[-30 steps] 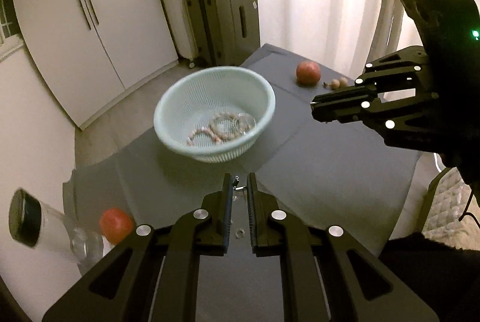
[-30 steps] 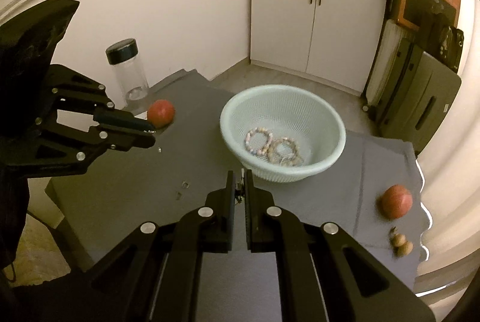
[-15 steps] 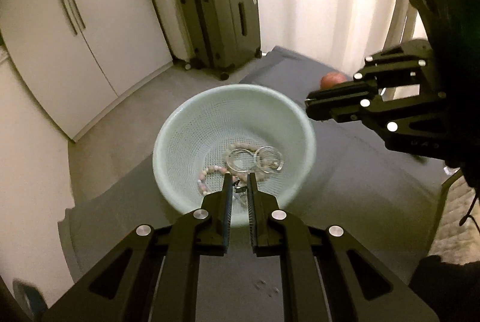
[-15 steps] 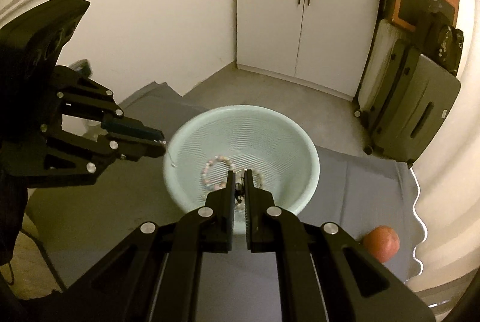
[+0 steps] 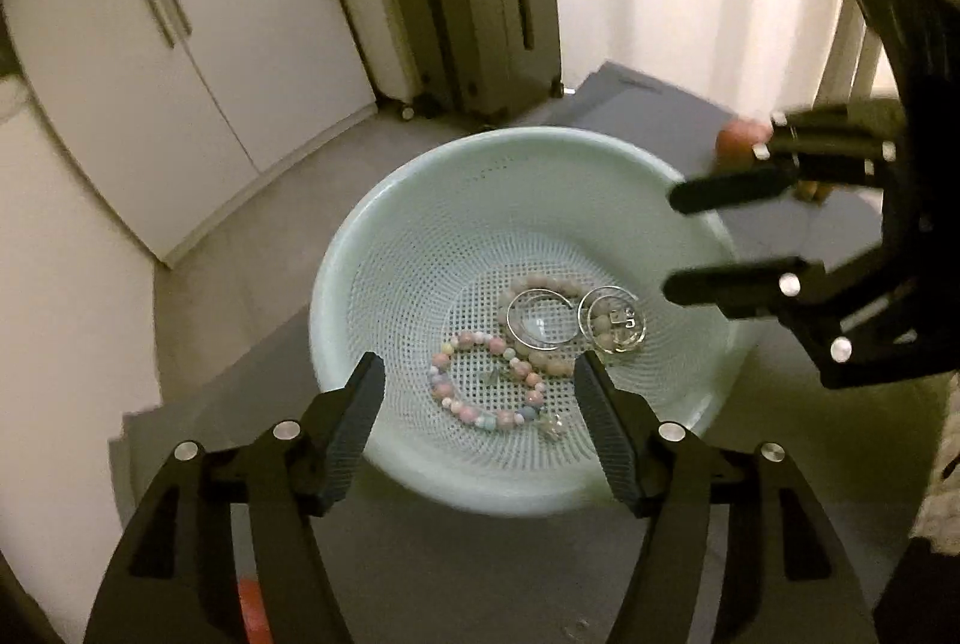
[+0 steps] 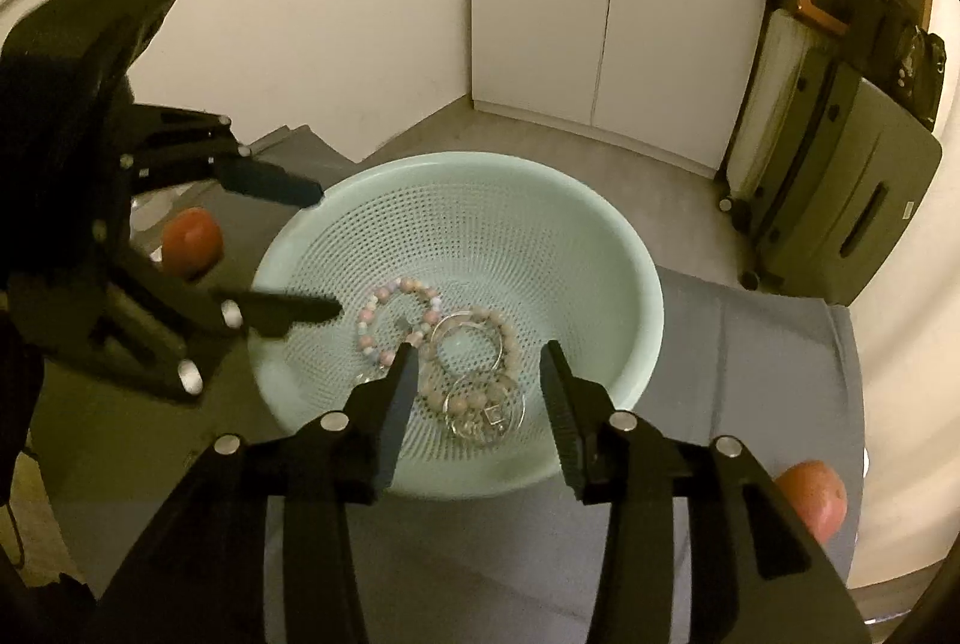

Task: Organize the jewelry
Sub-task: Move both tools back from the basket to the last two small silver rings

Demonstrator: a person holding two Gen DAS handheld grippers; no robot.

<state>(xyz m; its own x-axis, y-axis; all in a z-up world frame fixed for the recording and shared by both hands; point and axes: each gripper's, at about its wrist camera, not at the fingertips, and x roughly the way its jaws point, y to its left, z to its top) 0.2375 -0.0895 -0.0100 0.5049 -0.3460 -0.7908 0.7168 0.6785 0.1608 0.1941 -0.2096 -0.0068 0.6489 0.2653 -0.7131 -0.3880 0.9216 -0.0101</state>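
Two open claws poised over a basket of jewelry on the table.

Left wrist view: the left claw [image 5: 477, 383] has just been opening and now stands wide, its jaws framing a pastel bead bracelet [image 5: 480, 386] in the bottom of the pale green perforated basket [image 5: 384, 248], touching nothing. Beside that bracelet lie a beige bead bracelet [image 5: 543, 362] and silver hoops [image 5: 540, 317]. The right claw [image 5: 675, 242] reaches in over the far rim, jaws apart and empty. The basket sits on a grey-covered table [image 5: 468, 560].
Right wrist view: the right claw [image 6: 477, 374] has likewise just been opening; its jaws are moderately apart above the silver hoops [image 6: 486, 407] and the beige bead bracelet [image 6: 510, 344], gripping nothing. The left claw [image 6: 324, 248] hangs over the basket's [image 6: 600, 248] left rim, near the pastel bead bracelet [image 6: 375, 320]. A red fruit [image 6: 192, 239] rests on the table [image 6: 750, 374] left of the basket, another [image 6: 816, 500] at the lower right.
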